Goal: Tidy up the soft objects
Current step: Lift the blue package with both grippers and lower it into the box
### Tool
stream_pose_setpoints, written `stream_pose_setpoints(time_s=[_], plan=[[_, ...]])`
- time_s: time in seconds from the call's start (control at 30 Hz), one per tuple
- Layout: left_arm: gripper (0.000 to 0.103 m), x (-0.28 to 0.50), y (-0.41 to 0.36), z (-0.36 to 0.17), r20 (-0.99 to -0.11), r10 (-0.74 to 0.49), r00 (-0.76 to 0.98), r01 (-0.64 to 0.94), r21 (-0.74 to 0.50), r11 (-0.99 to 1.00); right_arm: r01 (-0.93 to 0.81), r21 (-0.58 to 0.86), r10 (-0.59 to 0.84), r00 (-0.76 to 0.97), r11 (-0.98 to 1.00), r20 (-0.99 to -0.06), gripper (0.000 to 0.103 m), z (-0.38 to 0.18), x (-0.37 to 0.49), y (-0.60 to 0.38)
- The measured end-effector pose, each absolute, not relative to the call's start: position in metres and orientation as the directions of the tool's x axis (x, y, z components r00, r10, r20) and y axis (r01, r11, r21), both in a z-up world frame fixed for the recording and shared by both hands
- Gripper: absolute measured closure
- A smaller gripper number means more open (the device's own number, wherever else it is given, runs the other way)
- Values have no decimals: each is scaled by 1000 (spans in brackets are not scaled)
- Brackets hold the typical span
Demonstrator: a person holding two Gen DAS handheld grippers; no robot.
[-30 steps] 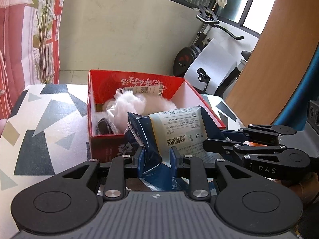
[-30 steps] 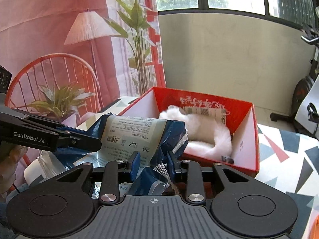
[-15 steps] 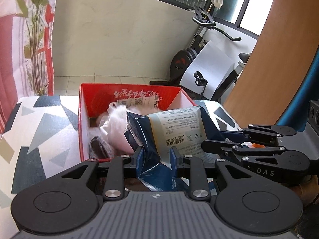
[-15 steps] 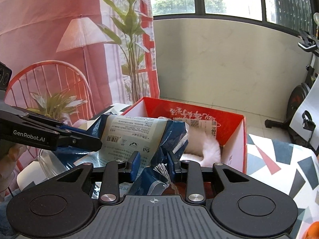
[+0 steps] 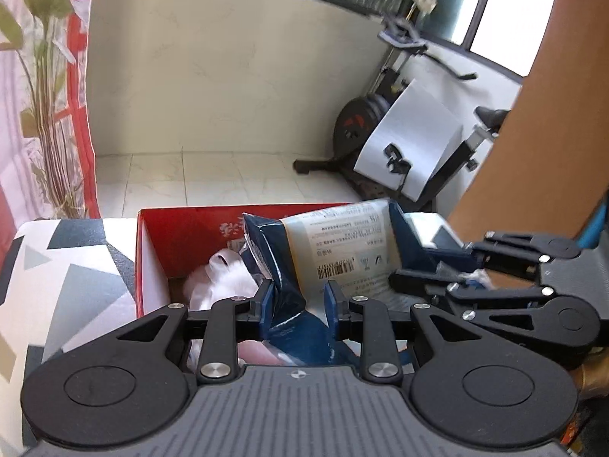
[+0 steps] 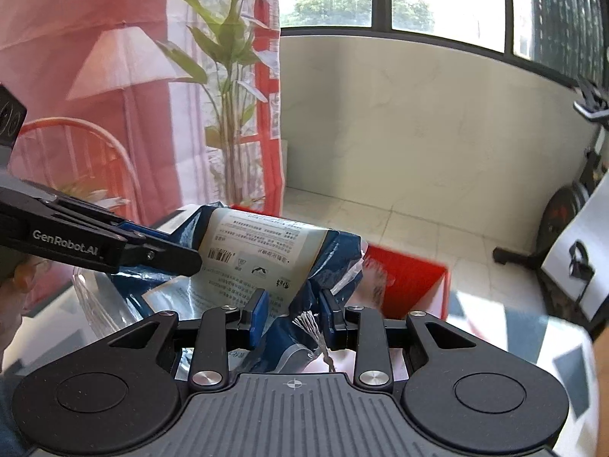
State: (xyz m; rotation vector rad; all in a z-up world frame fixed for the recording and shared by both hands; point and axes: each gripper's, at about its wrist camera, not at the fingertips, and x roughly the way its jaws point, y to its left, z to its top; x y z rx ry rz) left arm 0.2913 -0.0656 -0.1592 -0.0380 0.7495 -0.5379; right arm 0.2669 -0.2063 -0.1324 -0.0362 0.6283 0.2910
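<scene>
Both grippers hold one soft blue pack with a white printed label, also in the right wrist view. My left gripper is shut on its left end. My right gripper is shut on its crumpled right end. The pack hangs over a red cardboard box that holds a white fluffy item. The box's far corner shows in the right wrist view. Each gripper shows in the other's view, the right one and the left one.
The box stands on a table with a grey and white geometric cloth. An exercise bike stands on the tiled floor behind. A plant, a red curtain and a wire chair are at the left. A brown panel rises at right.
Both grippers have carried the pack forward and over the red box. The box now sits lower and closer under the pack, and more of the floor shows.
</scene>
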Motion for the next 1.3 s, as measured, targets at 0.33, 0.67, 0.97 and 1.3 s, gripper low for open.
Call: stream_pose_setpoints(time_s=[0.33, 0.67, 0.97, 1.3], plan=[[75, 362, -94, -205, -760, -381, 527, 388, -184, 903, -249, 62, 226, 710, 966, -667, 74, -184, 347, -201], [75, 385, -107, -235, -849, -314, 426, 392, -139, 909, -213, 72, 171, 494, 974, -853, 74, -237, 393, -191], [75, 388, -102, -236, -869, -290, 401, 384, -128, 914, -229, 50, 135, 371, 972, -919, 75, -258, 402, -174], [61, 362, -78, -203, -816, -320, 481, 366, -145, 919, -177, 54, 135, 487, 983, -863, 67, -221, 377, -184]])
